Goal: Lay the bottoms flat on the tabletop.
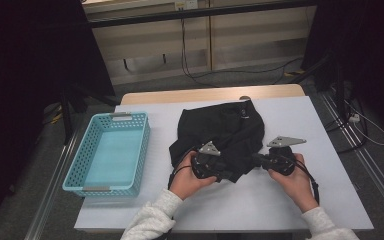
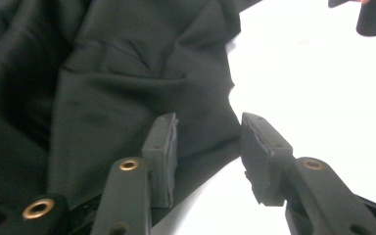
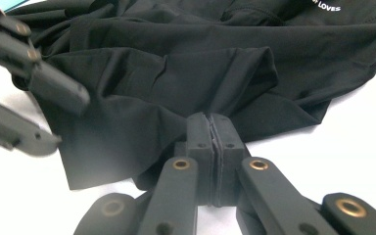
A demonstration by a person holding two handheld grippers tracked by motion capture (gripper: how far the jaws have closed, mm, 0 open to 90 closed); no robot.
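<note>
A black garment [image 1: 220, 130] lies crumpled in the middle of the white table cover [image 1: 260, 200]. My left gripper [image 1: 232, 172] is at its near edge, pointing right. In the left gripper view its jaws [image 2: 208, 122] stand open, with the garment's hem [image 2: 103, 73] lying under and between them, the pads off it. My right gripper [image 1: 256, 159] points left at the same edge. In the right gripper view its jaws [image 3: 210, 117] are shut on a bunched fold of the garment [image 3: 200, 58]. The open left gripper [image 3: 71, 120] is at that view's left.
A light blue plastic basket [image 1: 82, 150] stands at the table's left with nothing in it. Bare white cover lies right of and in front of the garment. Cables run over the floor behind and to the right of the table.
</note>
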